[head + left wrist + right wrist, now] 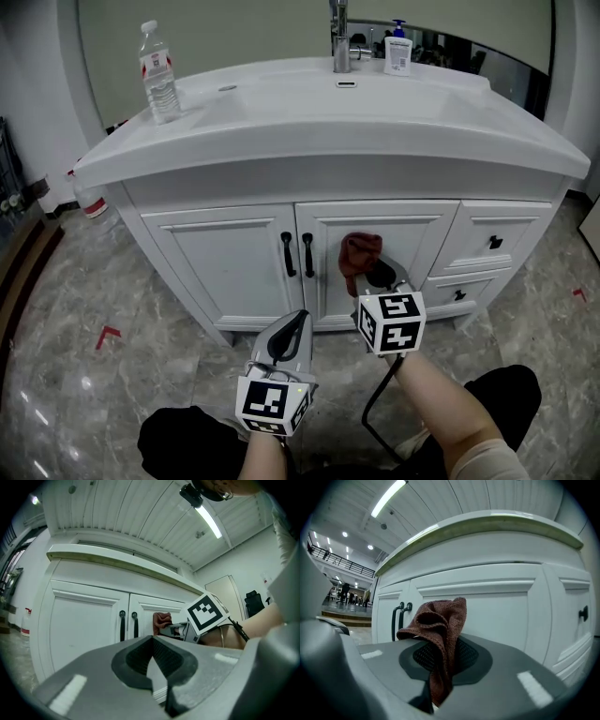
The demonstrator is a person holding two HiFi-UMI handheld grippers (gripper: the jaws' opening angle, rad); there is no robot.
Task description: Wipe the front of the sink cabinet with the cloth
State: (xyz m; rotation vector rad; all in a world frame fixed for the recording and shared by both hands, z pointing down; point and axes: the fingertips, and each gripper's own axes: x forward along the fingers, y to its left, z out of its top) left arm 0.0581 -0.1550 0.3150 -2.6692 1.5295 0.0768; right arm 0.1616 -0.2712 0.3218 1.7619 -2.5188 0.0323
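The white sink cabinet (230,267) faces me, with two doors, black handles (297,254) and drawers (492,241) at its right. A reddish-brown cloth (359,251) is bunched against the right door, just right of the handles. My right gripper (374,275) is shut on it; in the right gripper view the cloth (439,618) hangs out of the jaws in front of the door panel (506,606). My left gripper (294,319) hovers lower and left, short of the cabinet, shut and empty. The left gripper view shows the left gripper (152,641) and the cloth (161,619) beyond it.
On the countertop (328,127) stand a water bottle (159,73), a faucet (339,37) and a soap dispenser (398,52). Another bottle (92,201) stands on the marble floor at the cabinet's left. Red tape marks (107,335) lie on the floor. A black cable (375,405) trails under my right forearm.
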